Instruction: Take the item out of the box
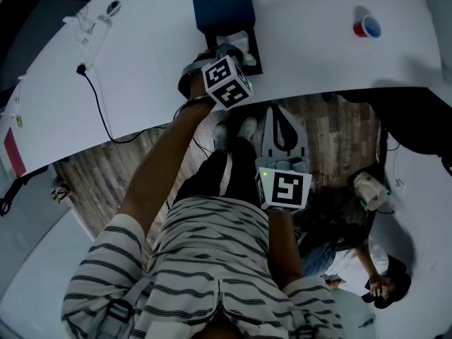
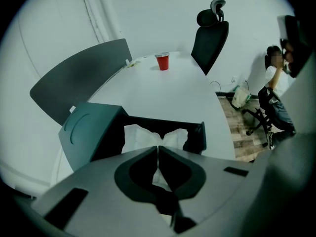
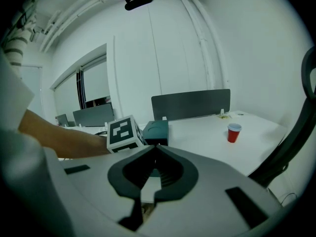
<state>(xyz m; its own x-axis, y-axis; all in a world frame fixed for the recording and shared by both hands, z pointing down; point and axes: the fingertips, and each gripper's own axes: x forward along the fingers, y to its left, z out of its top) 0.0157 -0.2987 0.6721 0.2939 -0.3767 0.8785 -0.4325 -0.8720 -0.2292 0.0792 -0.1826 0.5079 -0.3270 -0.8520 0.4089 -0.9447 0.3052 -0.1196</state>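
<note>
Two grippers, one busy: my left gripper (image 2: 158, 152) stands over the open box (image 2: 197, 137) by the near edge of the tabletop (image 1: 304, 41), jaws pinched together on the white wrapped item (image 2: 140, 137) lying inside. I judge the grasp made; next comes a straight lift clear of the box walls and the raised lid (image 2: 86, 127). My right gripper (image 3: 155, 149), closed on nothing, hangs off the near edge. Bare tabletop runs right toward the red cup (image 1: 366, 27), well apart.

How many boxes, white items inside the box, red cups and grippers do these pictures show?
box: 1
white item: 1
red cup: 1
grippers: 2 (left gripper, right gripper)
total: 5
</note>
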